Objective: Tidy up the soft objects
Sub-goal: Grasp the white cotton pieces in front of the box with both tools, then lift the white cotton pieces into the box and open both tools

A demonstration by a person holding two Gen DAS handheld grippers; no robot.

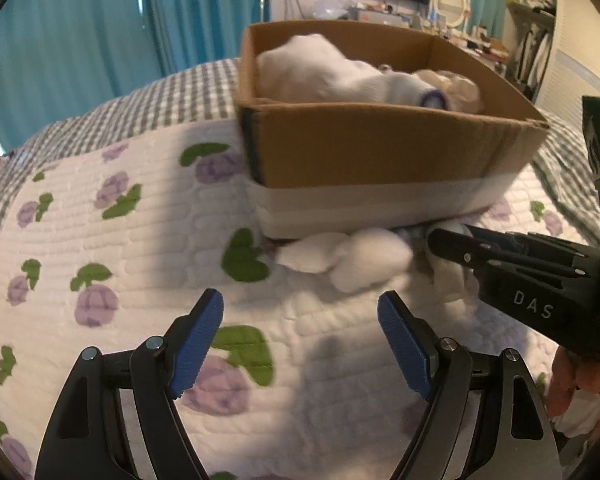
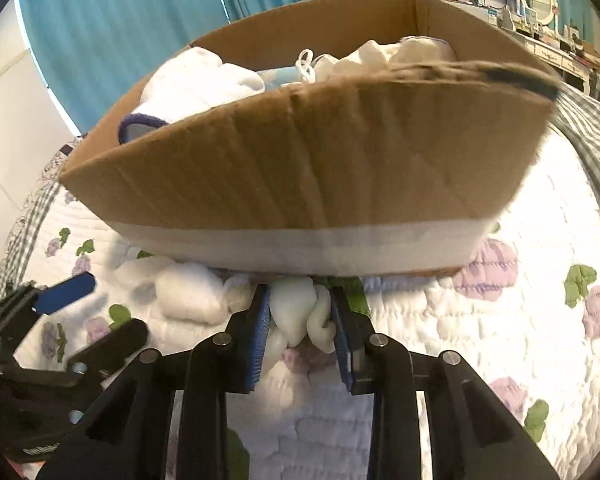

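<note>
A brown cardboard box (image 1: 364, 144) stands on the bed and holds several white socks (image 1: 320, 72); it also fills the right wrist view (image 2: 300, 168). My right gripper (image 2: 300, 300) is shut on a white sock (image 2: 296, 312) at the box's near bottom edge; it enters the left wrist view from the right (image 1: 440, 240). Another white sock (image 1: 352, 260) lies on the quilt against the box's base, also seen in the right wrist view (image 2: 188, 292). My left gripper (image 1: 300, 308) is open and empty, a little short of that sock, and shows at the left of the right wrist view (image 2: 84, 304).
The bed has a white quilt with purple flowers (image 1: 140, 240) and a grey checked cover (image 1: 160, 100) behind. Teal curtains (image 1: 100, 20) hang at the back. A cluttered desk with a mirror (image 1: 448, 0) and a monitor stands at the far right.
</note>
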